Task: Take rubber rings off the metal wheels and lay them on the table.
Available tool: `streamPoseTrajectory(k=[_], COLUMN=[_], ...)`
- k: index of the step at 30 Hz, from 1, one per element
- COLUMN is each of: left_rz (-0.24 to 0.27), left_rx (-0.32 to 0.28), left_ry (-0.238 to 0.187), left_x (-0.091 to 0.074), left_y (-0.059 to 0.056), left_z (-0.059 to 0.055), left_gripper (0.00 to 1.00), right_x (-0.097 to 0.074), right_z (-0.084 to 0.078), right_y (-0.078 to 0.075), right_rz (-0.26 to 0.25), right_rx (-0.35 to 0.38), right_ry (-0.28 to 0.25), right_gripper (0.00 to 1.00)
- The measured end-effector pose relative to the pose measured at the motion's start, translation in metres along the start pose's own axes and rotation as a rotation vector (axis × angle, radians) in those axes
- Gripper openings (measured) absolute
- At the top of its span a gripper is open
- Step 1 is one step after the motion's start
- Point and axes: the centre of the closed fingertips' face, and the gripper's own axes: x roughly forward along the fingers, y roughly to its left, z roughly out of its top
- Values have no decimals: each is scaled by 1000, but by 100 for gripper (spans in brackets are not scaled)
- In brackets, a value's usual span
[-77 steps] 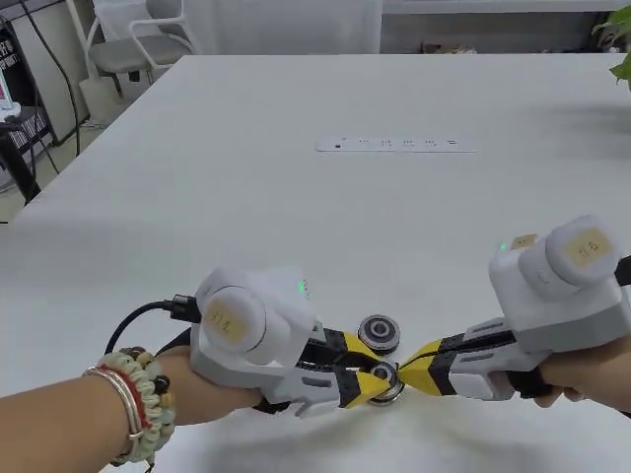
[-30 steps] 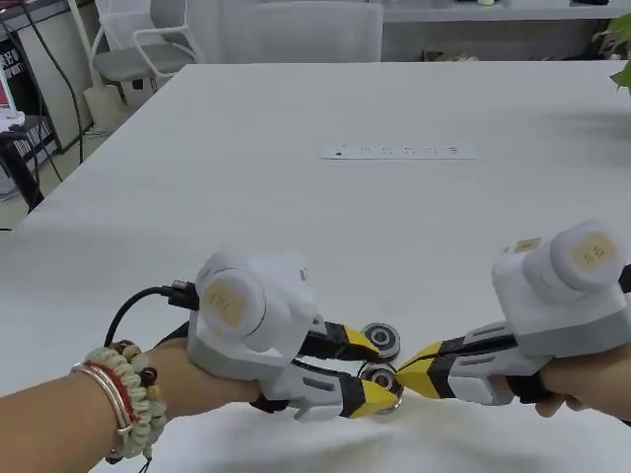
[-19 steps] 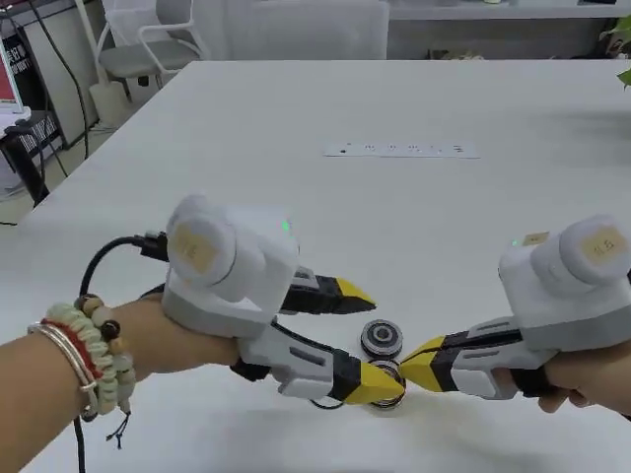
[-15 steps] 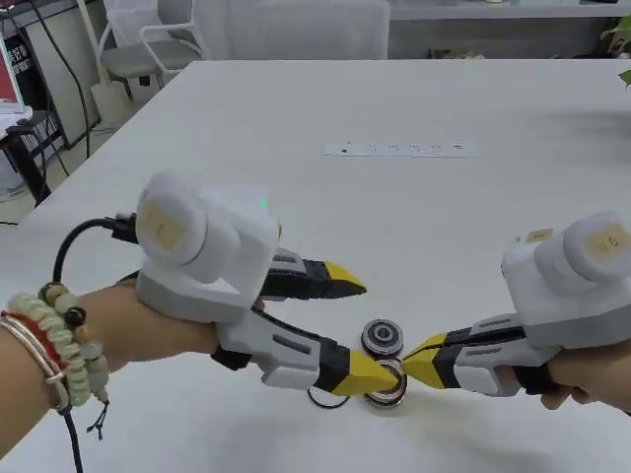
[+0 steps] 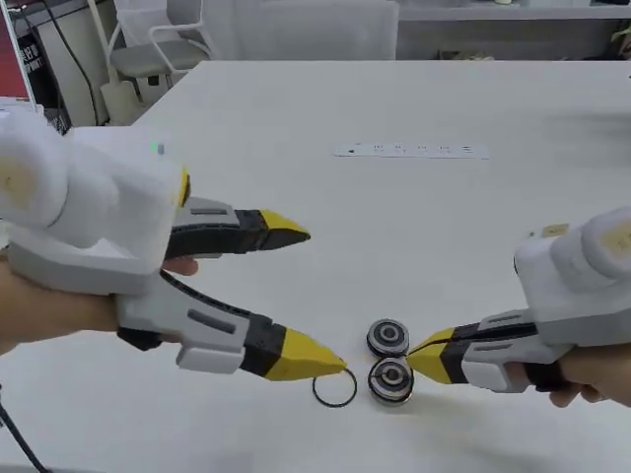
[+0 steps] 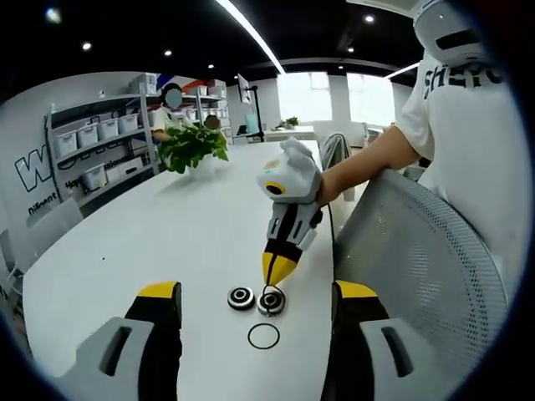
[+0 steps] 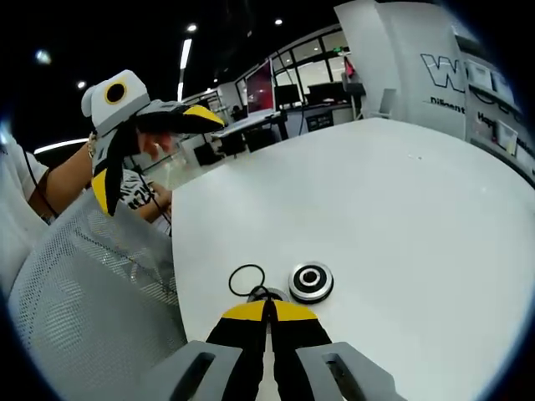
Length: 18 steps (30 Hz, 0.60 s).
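Two metal wheels lie side by side on the white table (image 5: 414,227), the far wheel (image 5: 387,337) and the near wheel (image 5: 391,378). Just left of the near wheel, a thin black rubber ring (image 5: 335,387) lies flat on the table. My right gripper (image 5: 414,360) is shut, its yellow tips pinching the near wheel's edge (image 7: 264,293). My left gripper (image 5: 314,296) hangs wide open above and left of the ring, holding nothing. The left gripper view looks down on the ring (image 6: 263,336) and both wheels (image 6: 241,296).
A white power strip (image 5: 409,151) lies flat further back on the table. Office chairs (image 5: 158,49) stand beyond the far left corner. A grey mesh chair back (image 6: 418,251) is close to the table's near edge. A potted plant (image 6: 191,144) stands at one end.
My left gripper has opened wide and drawn back up to the left. The rubber ring now lies loose on the table beside the near wheel. The right gripper has stayed put.
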Motion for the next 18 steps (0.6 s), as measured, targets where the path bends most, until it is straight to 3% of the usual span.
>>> streamPoseTrajectory(k=[7, 10, 18], left_rz=[74, 108, 169], left_rx=[-16, -40, -102], left_ry=[7, 4, -12], left_x=[-25, -35, -49], left_y=[4, 6, 7], left_z=[-6, -10, -24], left_gripper=[77, 79, 81], right_x=[-1, -3, -7], right_z=[3, 9, 16], right_y=[1, 1, 0], right_rz=[4, 6, -2], right_rx=[1, 19, 47], right_ry=[-11, -40, -78], right_gripper=[0, 0, 0])
